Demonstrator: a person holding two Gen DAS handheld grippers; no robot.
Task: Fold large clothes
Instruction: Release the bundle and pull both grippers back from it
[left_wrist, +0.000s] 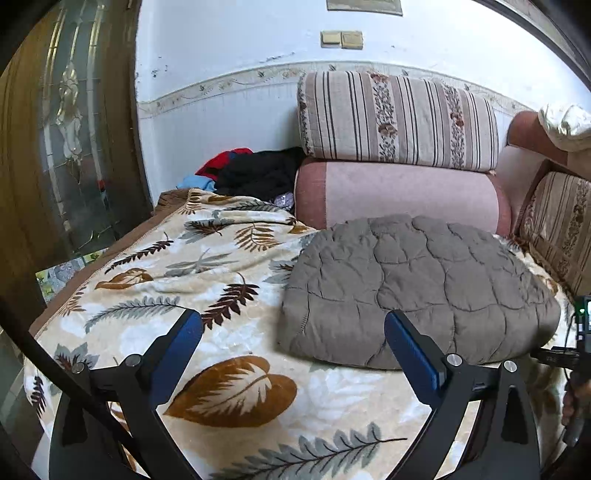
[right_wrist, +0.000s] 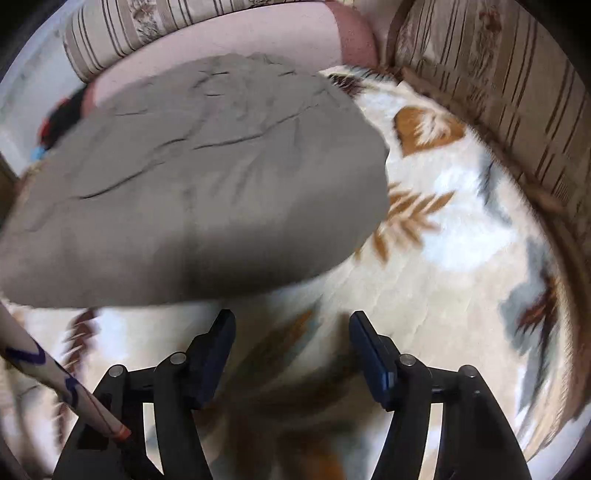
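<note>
A grey quilted garment (left_wrist: 417, 288) lies folded into a thick pad on a leaf-patterned blanket (left_wrist: 177, 266). My left gripper (left_wrist: 293, 325) is open and empty, held just in front of the garment's near left corner. In the right wrist view the same grey garment (right_wrist: 192, 184) fills the upper left, blurred by motion. My right gripper (right_wrist: 291, 325) is open and empty, just in front of the garment's near edge over the blanket (right_wrist: 461, 240).
A pink bolster (left_wrist: 399, 192) and a striped cushion (left_wrist: 399, 118) stand behind the garment. A pile of black, red and blue clothes (left_wrist: 251, 170) lies at the back left. Another striped cushion (left_wrist: 561, 229) borders the right. A wooden door (left_wrist: 66, 129) is at the left.
</note>
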